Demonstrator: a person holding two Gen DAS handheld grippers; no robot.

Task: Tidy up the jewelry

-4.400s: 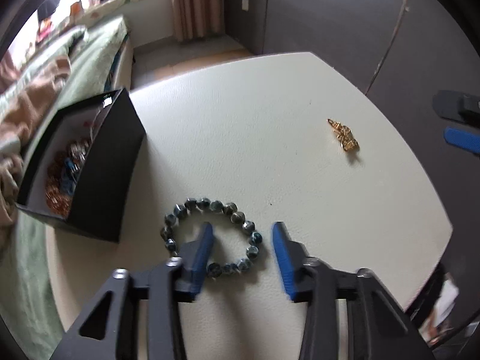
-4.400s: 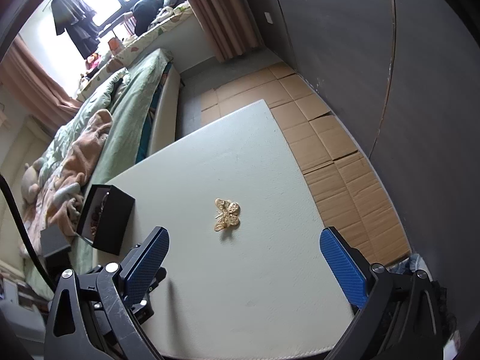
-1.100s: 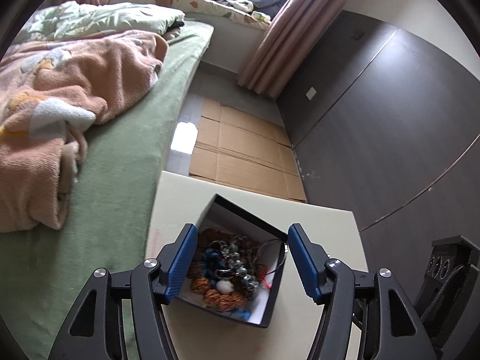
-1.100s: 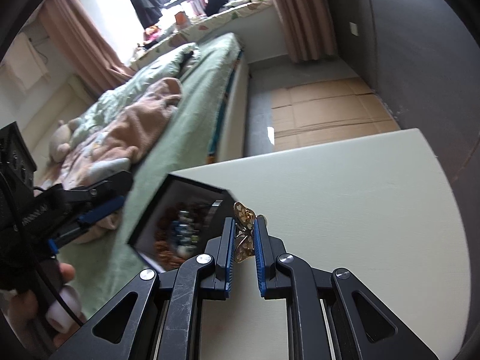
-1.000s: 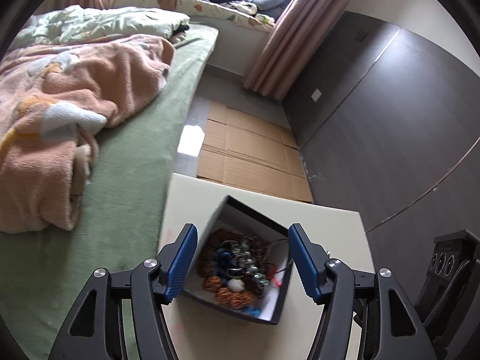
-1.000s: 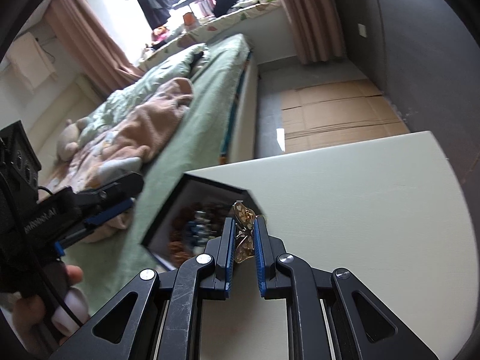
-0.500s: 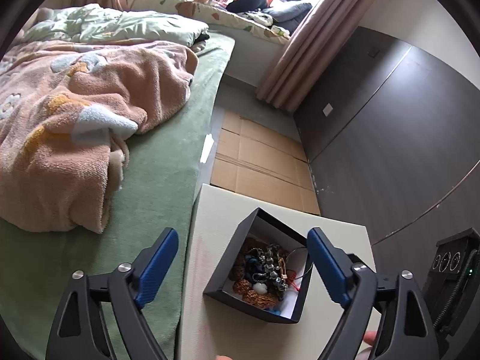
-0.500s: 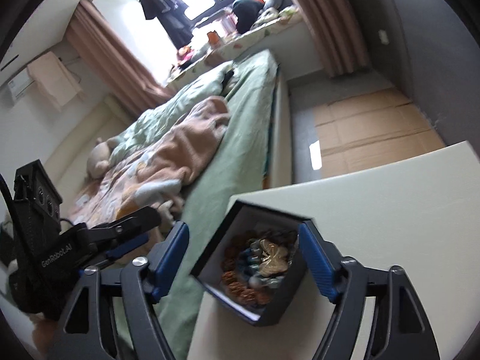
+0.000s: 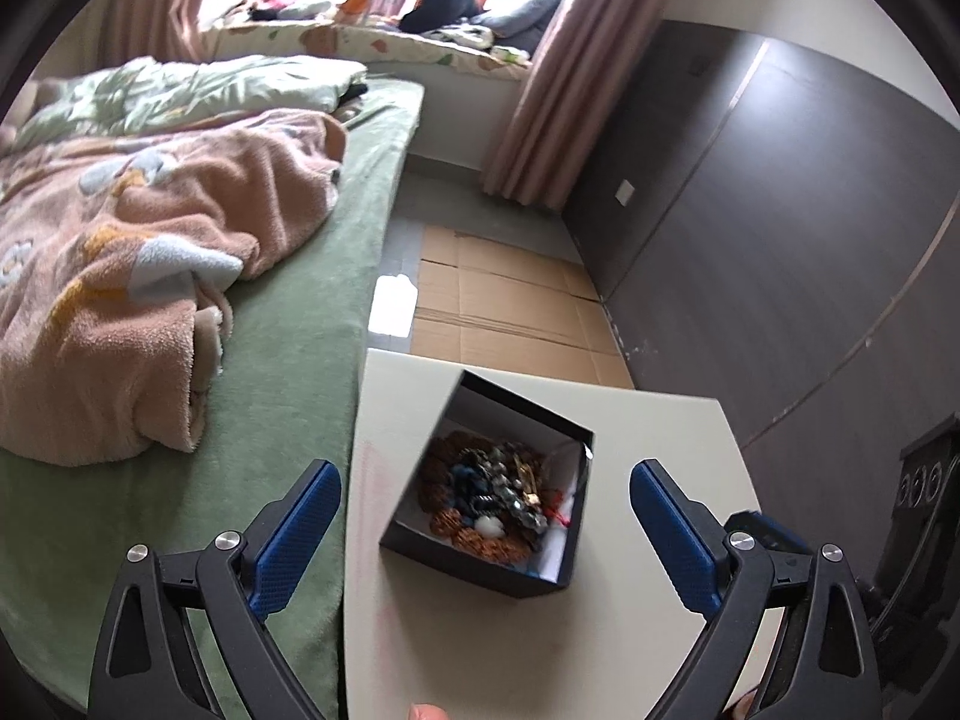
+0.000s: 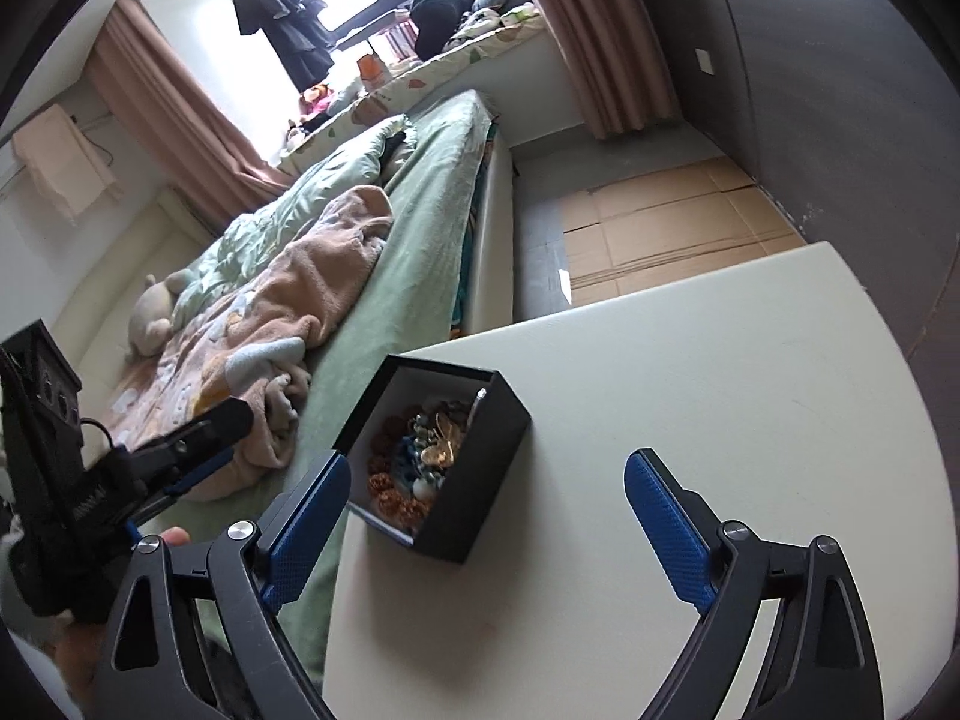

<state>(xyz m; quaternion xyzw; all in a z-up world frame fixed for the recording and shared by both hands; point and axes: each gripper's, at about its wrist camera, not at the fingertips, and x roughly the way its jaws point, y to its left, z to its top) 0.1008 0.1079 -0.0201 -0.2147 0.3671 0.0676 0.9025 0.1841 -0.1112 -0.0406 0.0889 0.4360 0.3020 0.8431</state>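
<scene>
A black open jewelry box [image 9: 474, 564] [image 10: 480, 480] stands on the white table [image 10: 720, 420] near its left edge. It holds a heap of jewelry [image 9: 492, 495]: beaded bracelets, orange pieces and the gold butterfly brooch [image 10: 441, 444] on top. My left gripper [image 9: 486, 534] is wide open and empty, held above and in front of the box. My right gripper [image 10: 486, 516] is wide open and empty, above the table beside the box. The left gripper also shows at the left of the right wrist view [image 10: 180, 444].
A bed with a green sheet [image 9: 288, 360] and a pink blanket [image 9: 120, 276] runs along the table's left side. Cardboard sheets [image 9: 504, 312] cover the floor beyond the table. A dark wall [image 9: 780, 240] stands at the right.
The right gripper has opened and let the gold brooch fall into the box, then drawn back. The left gripper has opened wider and pulled back from the box.
</scene>
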